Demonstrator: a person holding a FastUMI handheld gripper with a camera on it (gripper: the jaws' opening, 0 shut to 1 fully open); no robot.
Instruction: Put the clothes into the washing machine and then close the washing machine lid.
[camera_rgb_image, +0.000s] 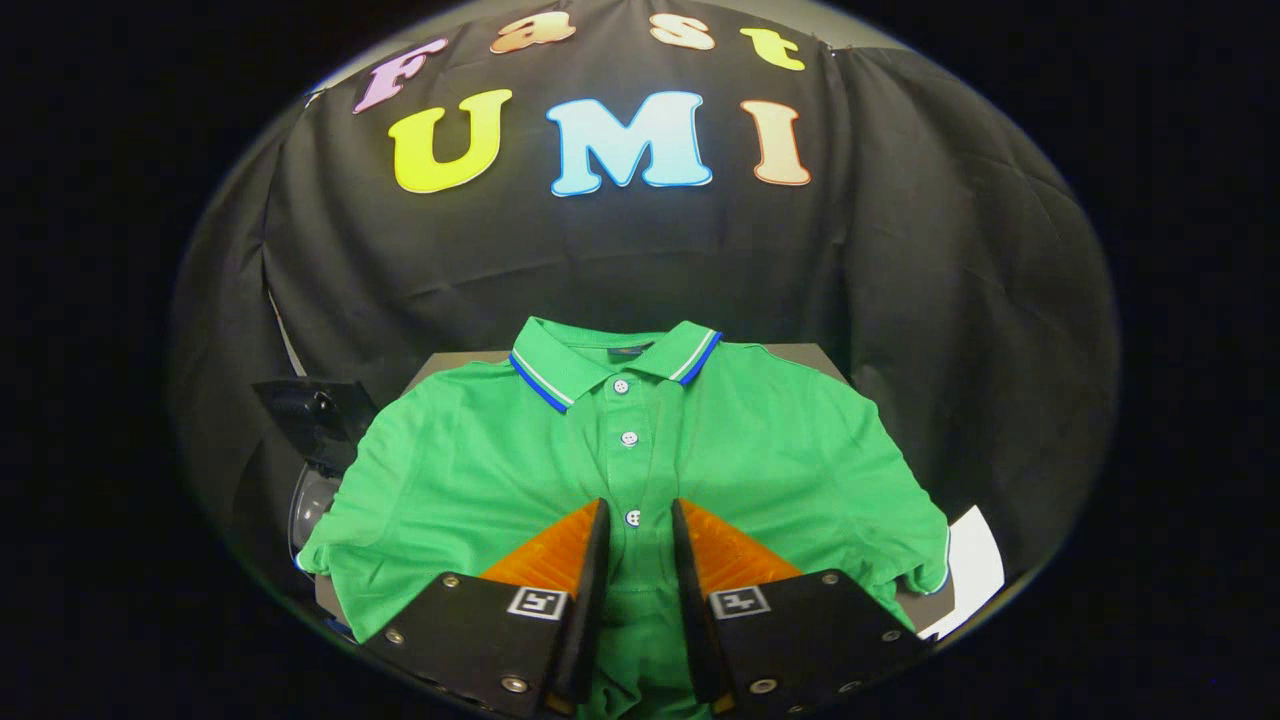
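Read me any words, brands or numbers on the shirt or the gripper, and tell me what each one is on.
Dark neck label inside the collar of the green polo shirt: too small to read.
Black-and-white square markers on the gripper: patterns, no text.
The fingers stand open over the shirt's button placket.

Table (800, 352): grey surface, bare only at its far corners behind the collar; green polo shirt (740, 450) spread flat on it, front up, collar toward the booth wall, sleeves draping past both sides; gripper (640, 520) fingers slightly apart, poised over the shirt's button placket.
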